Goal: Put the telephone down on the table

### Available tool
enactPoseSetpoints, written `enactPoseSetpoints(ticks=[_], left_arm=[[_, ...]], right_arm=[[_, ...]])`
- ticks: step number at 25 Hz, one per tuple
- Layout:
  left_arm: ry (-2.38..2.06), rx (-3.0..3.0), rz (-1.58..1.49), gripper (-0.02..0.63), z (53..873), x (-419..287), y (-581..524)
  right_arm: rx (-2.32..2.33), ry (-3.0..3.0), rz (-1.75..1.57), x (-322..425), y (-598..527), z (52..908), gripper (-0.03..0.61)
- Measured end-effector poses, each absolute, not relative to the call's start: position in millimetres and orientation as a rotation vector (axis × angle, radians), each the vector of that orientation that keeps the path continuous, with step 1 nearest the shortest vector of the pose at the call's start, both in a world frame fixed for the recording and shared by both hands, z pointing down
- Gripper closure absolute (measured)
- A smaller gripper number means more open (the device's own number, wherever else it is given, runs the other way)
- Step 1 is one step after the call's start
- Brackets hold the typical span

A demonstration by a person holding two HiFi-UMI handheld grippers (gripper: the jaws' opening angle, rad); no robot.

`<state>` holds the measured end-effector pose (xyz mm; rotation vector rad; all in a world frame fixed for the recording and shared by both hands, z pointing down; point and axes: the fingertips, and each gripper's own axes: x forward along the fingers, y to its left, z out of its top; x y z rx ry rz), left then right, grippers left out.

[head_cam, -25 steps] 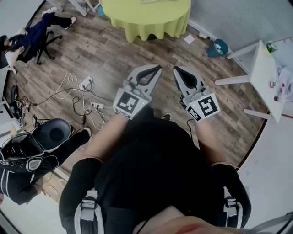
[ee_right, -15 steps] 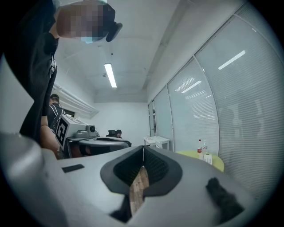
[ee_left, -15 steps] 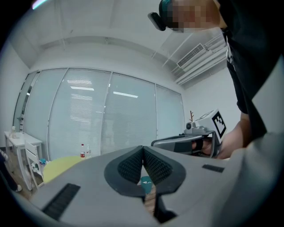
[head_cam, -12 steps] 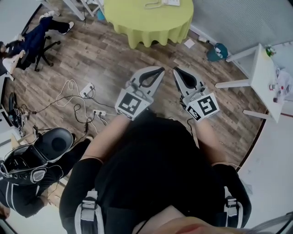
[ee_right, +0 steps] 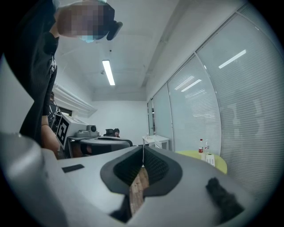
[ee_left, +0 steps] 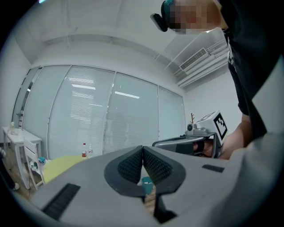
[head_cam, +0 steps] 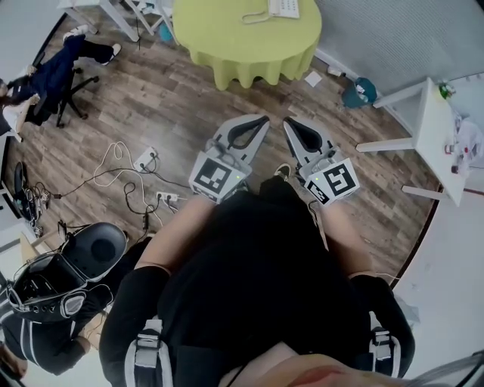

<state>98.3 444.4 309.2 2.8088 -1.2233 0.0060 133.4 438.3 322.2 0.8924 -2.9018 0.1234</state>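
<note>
Bare floor (head_cam: 265, 106) leads to the table (head_cam: 227, 34); cables (head_cam: 128, 170) lie leftward.

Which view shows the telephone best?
The head view: from above, the telephone lies plainly on the green table. The right gripper view shows it small and far off; the left gripper view shows the table, no telephone discernible.

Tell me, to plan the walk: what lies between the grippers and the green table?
Only bare wood floor up to the table; the head view shows it.
</note>
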Motion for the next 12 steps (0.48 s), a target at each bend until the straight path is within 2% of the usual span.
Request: enactPoseSetpoints(ticks=[12], left_arm=[[-1.285,2.769,0.043,0.601,318.5,108.9,365.7]], right_arm=[[0.846,-2.929,0.132,151.9,355.8,330.5,0.560]])
